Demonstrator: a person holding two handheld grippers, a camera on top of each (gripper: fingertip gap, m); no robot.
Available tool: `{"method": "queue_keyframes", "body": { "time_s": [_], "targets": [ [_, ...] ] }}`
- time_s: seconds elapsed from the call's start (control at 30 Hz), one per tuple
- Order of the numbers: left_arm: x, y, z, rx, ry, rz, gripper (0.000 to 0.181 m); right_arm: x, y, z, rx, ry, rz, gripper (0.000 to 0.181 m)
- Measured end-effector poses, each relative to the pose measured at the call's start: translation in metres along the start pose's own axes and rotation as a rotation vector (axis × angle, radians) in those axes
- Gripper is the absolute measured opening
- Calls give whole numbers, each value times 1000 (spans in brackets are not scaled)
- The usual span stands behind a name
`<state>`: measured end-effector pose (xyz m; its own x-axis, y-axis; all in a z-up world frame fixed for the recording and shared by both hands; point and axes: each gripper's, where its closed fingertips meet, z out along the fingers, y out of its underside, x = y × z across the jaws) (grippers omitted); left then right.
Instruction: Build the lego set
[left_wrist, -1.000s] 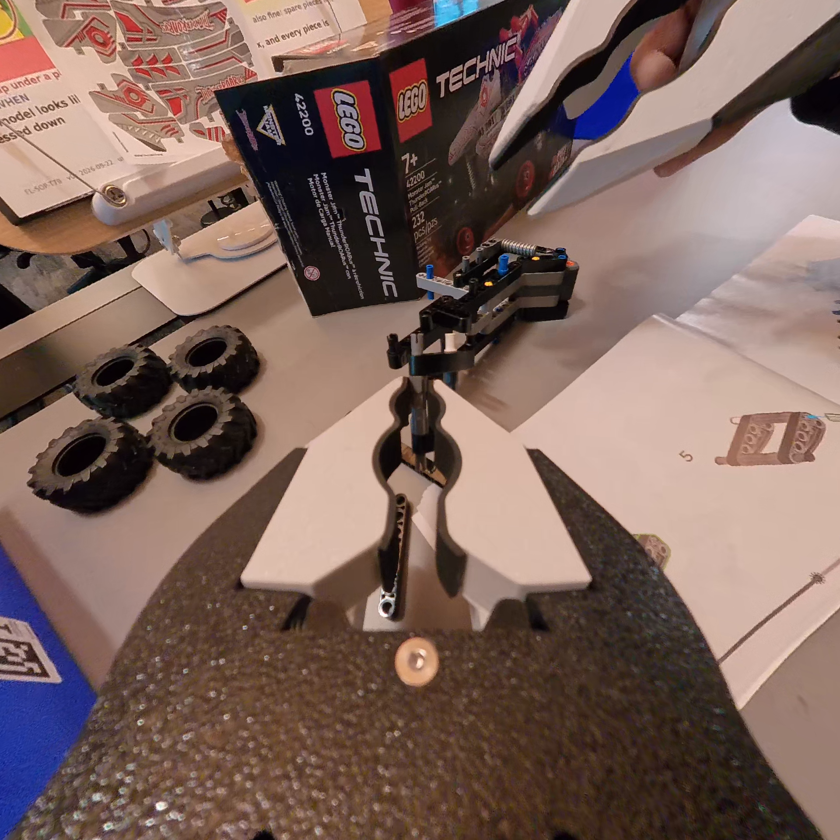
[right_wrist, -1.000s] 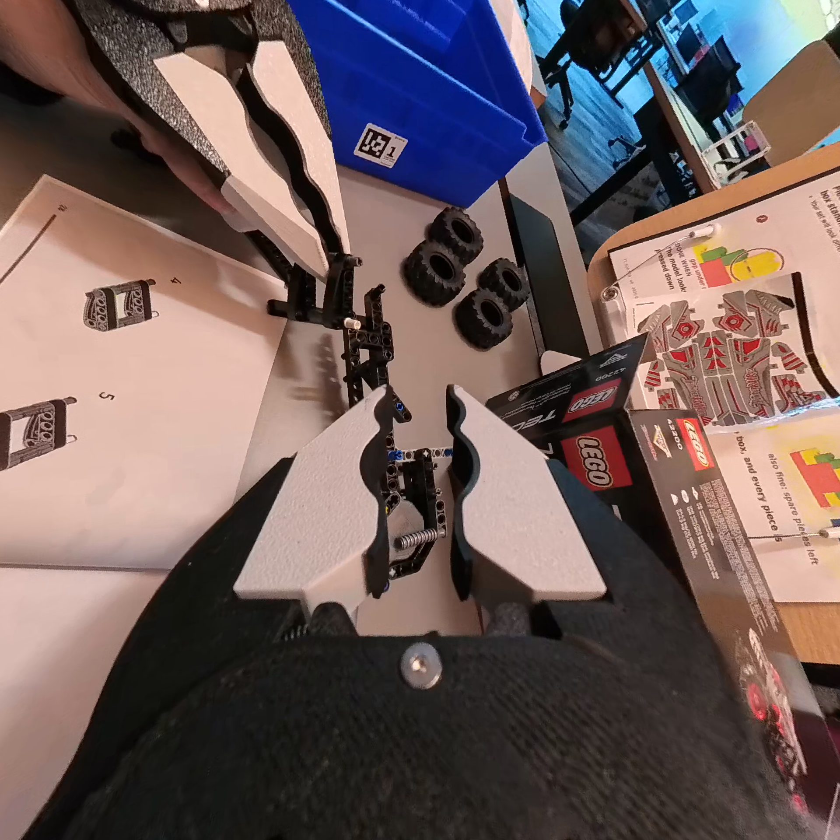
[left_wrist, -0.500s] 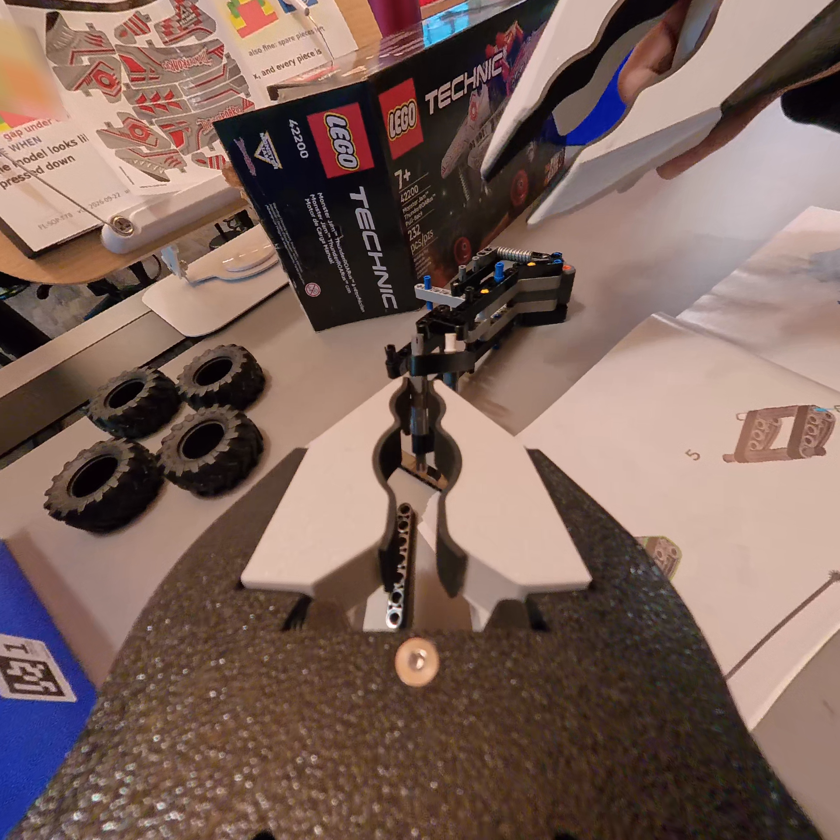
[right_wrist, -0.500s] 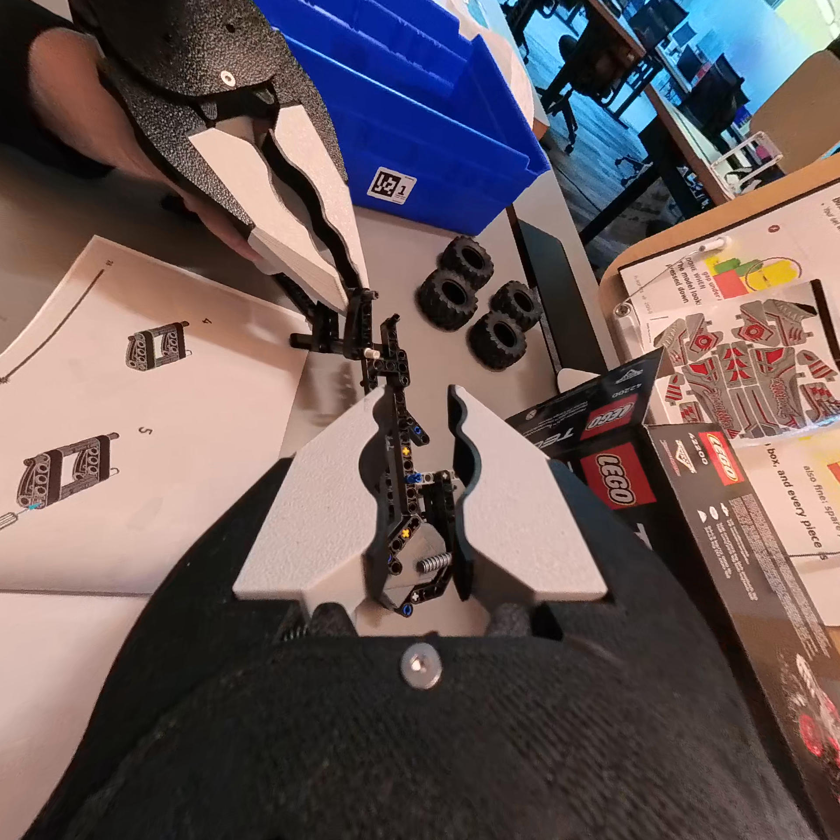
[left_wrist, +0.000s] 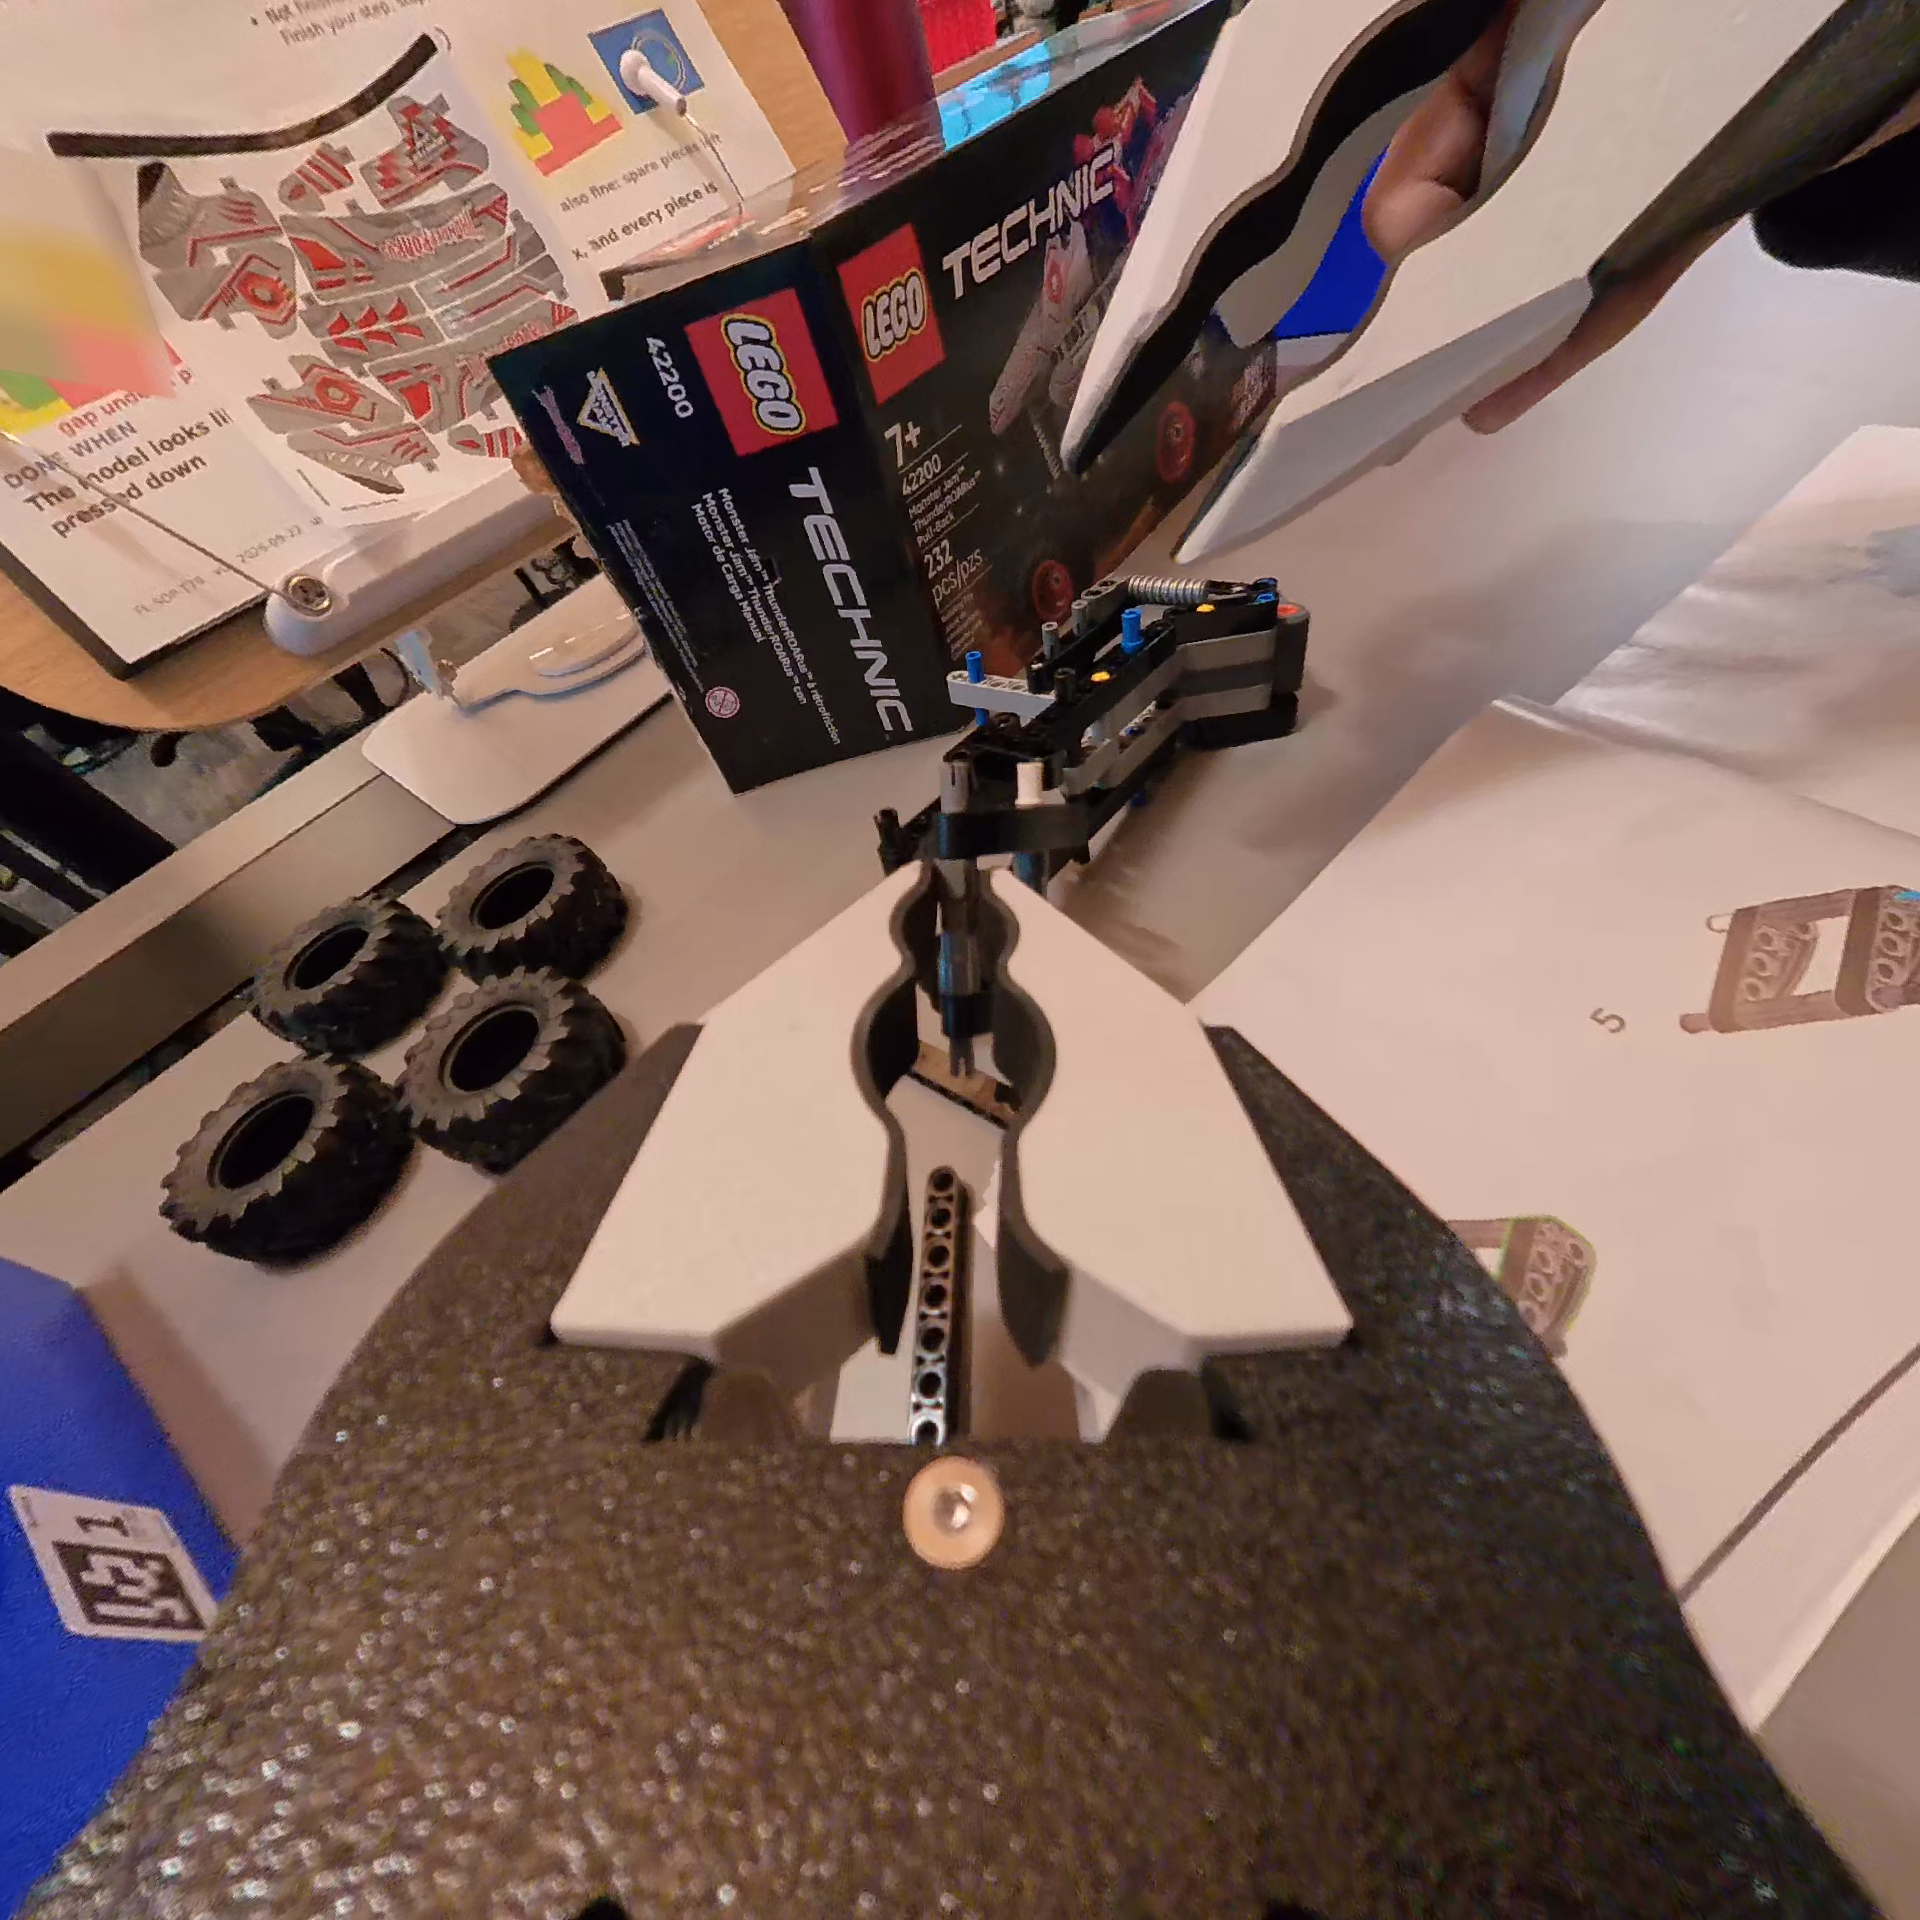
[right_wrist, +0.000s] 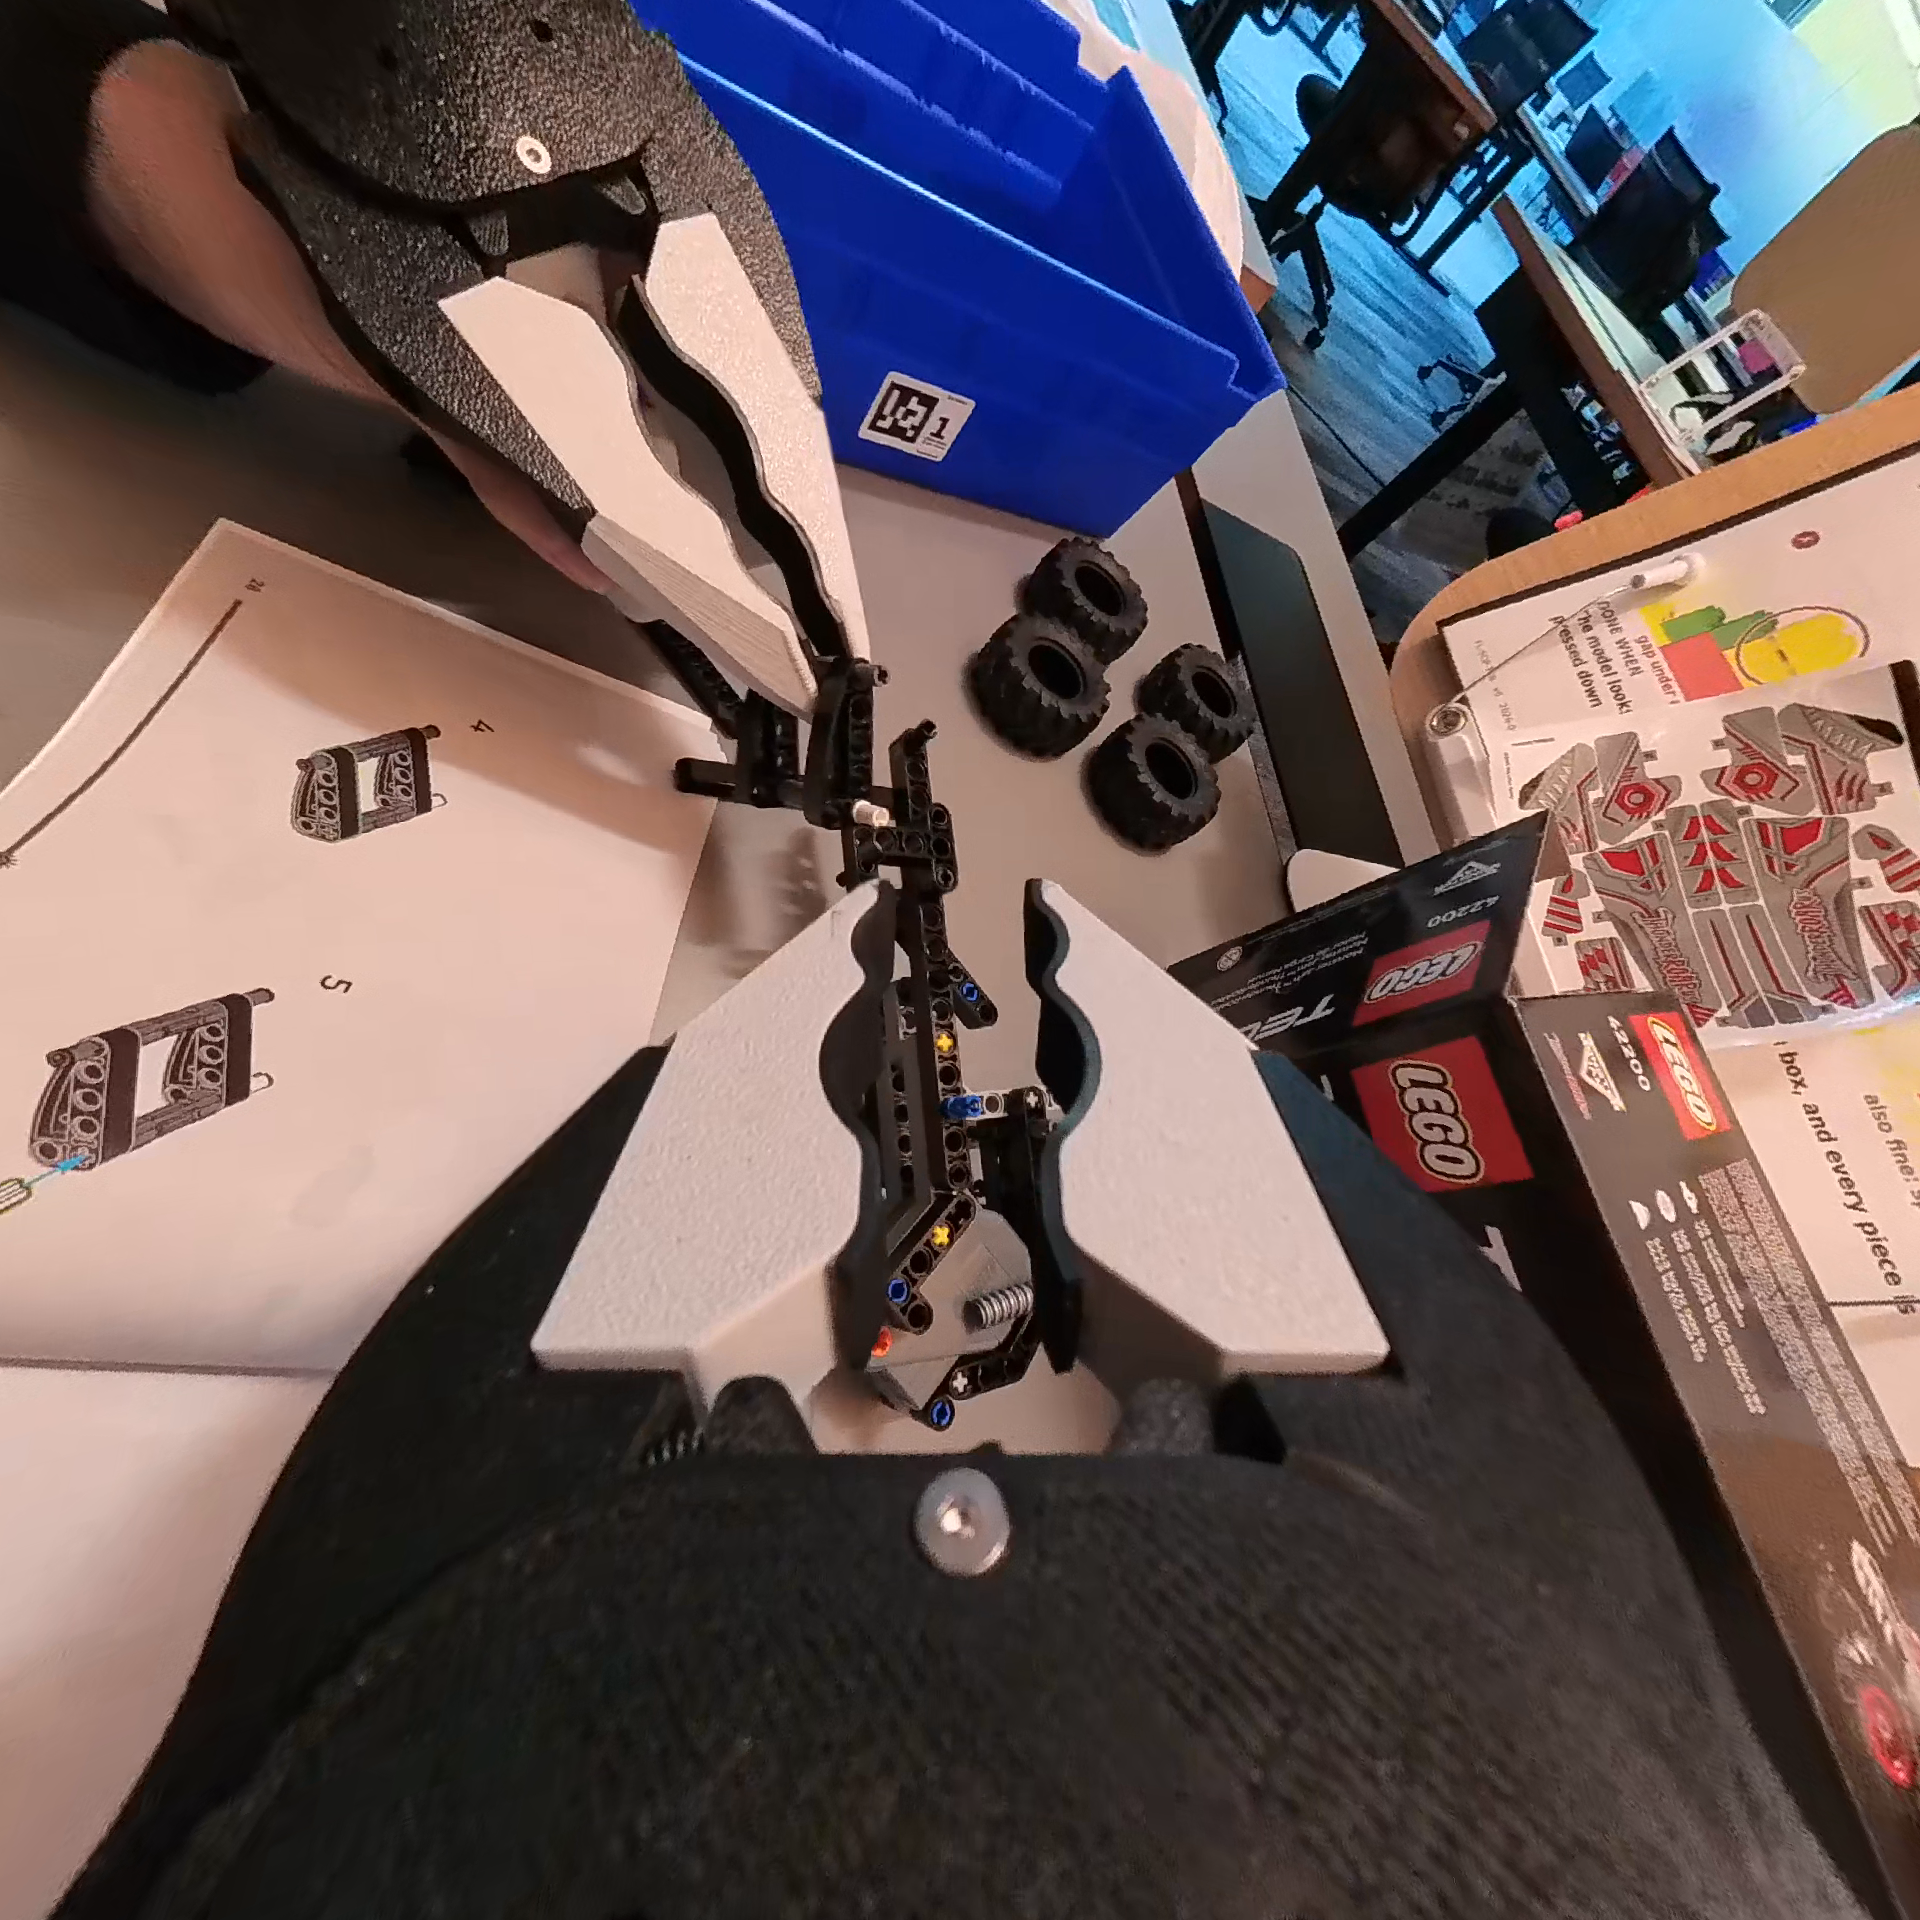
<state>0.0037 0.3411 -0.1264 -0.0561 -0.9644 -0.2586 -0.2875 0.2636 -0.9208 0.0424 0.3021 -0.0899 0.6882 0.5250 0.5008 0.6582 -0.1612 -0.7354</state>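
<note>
The black and grey Lego chassis (left_wrist: 1132, 686) with a spring lies on the grey table in front of the Lego box. My left gripper (left_wrist: 956, 883) is shut on a thin black part at the chassis's near end; a black holed beam (left_wrist: 935, 1299) shows in the gap between its finger bases. In the right wrist view the left gripper (right_wrist: 821, 665) grips that end at the upper left. My right gripper (right_wrist: 956, 894) is open, its fingers either side of the chassis (right_wrist: 935, 1132) from above. It also shows in the left wrist view (left_wrist: 1138, 499), held by a hand.
Several black tyres (left_wrist: 416, 1029) lie left of the chassis. The Lego box (left_wrist: 831, 488) stands behind it. An open instruction booklet (left_wrist: 1558, 1039) lies to the right. A blue bin (right_wrist: 987, 260) stands beyond the tyres. A sticker sheet (right_wrist: 1725, 842) rests on a raised wooden surface. Across from one pair of fingers to the other is roughly 7 cm.
My right gripper has moved forward over the chassis, which now sits deeper between its open fingers. My left gripper keeps its grip on the chassis end.
</note>
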Motion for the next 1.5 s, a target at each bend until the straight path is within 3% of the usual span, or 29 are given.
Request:
{"method": "queue_keyframes", "body": {
  "time_s": [0.3, 0.5, 0.7, 0.93, 1.27, 1.5],
  "targets": [
    [0, 0, 0, 4, 5, 5, 4, 13, 5, -7, -25, 56, -14, 27],
    [0, 0, 0, 3, 9, 3, 4, 13, 2, -9, 6, 66, -54, 39],
    [-2, 5, -1, -28, 13, -25, 4, -2, 3, -3, -41, 100, -185, 48],
    [-13, 0, -8, 21, 8, -152, 4, 0, 2, 17, -20, 193, -147, 50],
    [2, -8, -4, 43, 48, -113, 4, -16, -12, 38, 34, 242, -98, 36],
    [6, -14, -6, 70, 67, -129, 4, -25, -16, 44, 18, 292, -235, 18]
  ]
}}
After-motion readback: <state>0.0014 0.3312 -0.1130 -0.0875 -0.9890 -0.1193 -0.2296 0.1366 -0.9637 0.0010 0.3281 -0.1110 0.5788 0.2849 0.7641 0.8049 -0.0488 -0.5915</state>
